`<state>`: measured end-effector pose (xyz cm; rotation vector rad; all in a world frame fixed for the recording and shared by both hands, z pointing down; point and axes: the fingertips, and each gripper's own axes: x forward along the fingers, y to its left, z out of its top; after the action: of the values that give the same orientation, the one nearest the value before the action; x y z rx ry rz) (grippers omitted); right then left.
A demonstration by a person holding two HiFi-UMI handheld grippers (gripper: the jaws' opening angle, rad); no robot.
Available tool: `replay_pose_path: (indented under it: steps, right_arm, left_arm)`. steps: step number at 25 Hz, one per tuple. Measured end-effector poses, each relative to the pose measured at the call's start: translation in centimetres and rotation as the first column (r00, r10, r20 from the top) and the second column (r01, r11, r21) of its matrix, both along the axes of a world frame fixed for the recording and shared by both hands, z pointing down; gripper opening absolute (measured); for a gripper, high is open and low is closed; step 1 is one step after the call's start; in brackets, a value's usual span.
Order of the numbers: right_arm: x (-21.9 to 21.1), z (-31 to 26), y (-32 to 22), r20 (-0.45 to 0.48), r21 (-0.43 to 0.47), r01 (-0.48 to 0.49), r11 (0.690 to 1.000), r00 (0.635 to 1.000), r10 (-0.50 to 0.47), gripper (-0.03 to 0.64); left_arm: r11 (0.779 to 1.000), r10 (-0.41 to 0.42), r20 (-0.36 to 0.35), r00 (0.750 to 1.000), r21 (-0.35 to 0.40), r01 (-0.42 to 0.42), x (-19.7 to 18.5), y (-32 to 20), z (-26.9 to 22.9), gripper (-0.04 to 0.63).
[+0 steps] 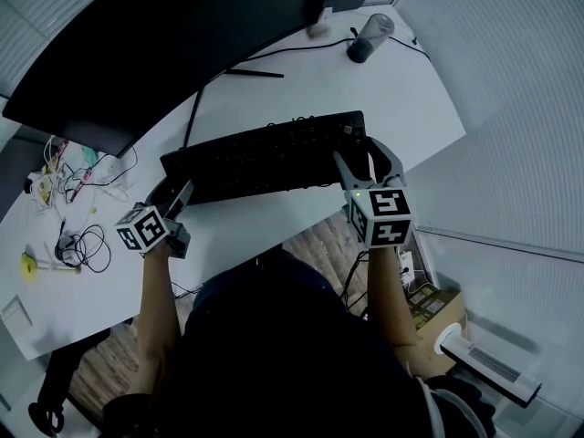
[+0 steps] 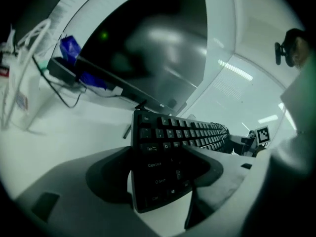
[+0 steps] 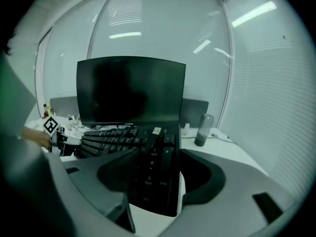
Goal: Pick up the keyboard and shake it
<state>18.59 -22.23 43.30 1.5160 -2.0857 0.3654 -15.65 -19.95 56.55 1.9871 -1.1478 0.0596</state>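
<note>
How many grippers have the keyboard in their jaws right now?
2. The left gripper clamps the left end of the keyboard, by the Caps Lock and Shift keys. The right gripper clamps its right end, at the number pad. Neither is hidden.

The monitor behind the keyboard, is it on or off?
Off, it seems: the monitor has a fully dark screen in the right gripper view and the head view, with no picture on it.

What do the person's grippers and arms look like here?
Both the left gripper and right gripper have broad grey jaws with dark scooped inner pads, each carrying a white cube with black square markers. A green light glows on the right one. Forearms are unsleeved.
</note>
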Motion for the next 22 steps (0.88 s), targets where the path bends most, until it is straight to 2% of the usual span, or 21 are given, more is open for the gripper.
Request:
replay_pose_path:
  steps: [3, 6, 8, 11, 13, 15, 17, 19, 22]
  right_arm:
    - [1.2, 4.0, -0.2, 0.173, -0.119, -0.05, 0.992, 0.982, 0.071, 0.279]
    - [1.3, 8.7, 0.3, 0.353, -0.264, -0.06, 0.963, 0.923, 0.154, 0.279]
    - [0.8, 11.1, 0.8, 0.454, -0.345, -0.044, 0.938, 0.866, 0.208, 0.279]
    - [-0.8, 13.7, 1.6, 0.577, -0.432, 0.007, 0.902, 0.77, 0.271, 0.279]
    - [-1.9, 14.9, 2.0, 0.633, -0.464, 0.045, 0.885, 0.715, 0.296, 0.279]
    - [-2.8, 15.6, 2.4, 0.668, -0.482, 0.076, 0.873, 0.676, 0.311, 0.279]
    - [-3.5, 16.1, 2.7, 0.685, -0.494, 0.095, 0.864, 0.655, 0.32, 0.279]
    - [-3.5, 16.1, 2.9, 0.679, -0.499, 0.094, 0.861, 0.659, 0.322, 0.279]
    - [-2.4, 15.2, 3.0, 0.631, -0.488, 0.053, 0.871, 0.711, 0.31, 0.279]
  left_arm:
    - [0.998, -0.021, 0.149, 0.989, 0.056, 0.013, -1.0, -0.3, -3.1, 0.321]
    - [0.993, -0.053, 0.288, 0.956, 0.118, 0.02, -1.6, -0.7, -7.1, 0.321]
    - [0.986, -0.07, 0.378, 0.923, 0.164, 0.008, -1.6, -1.0, -9.9, 0.322]
    - [0.972, -0.094, 0.505, 0.858, 0.232, -0.03, -1.2, -1.2, -13.9, 0.321]
    - [0.962, -0.109, 0.567, 0.816, 0.268, -0.058, -0.8, -1.2, -15.9, 0.321]
    - [0.954, -0.119, 0.607, 0.786, 0.29, -0.079, -0.6, -1.0, -17.3, 0.321]
    - [0.95, -0.128, 0.623, 0.771, 0.301, -0.086, -0.6, -0.8, -17.8, 0.321]
    - [0.953, -0.125, 0.624, 0.771, 0.291, -0.081, -0.9, -0.7, -17.4, 0.319]
    - [0.967, -0.106, 0.578, 0.809, 0.25, -0.053, -1.4, -0.5, -15.5, 0.319]
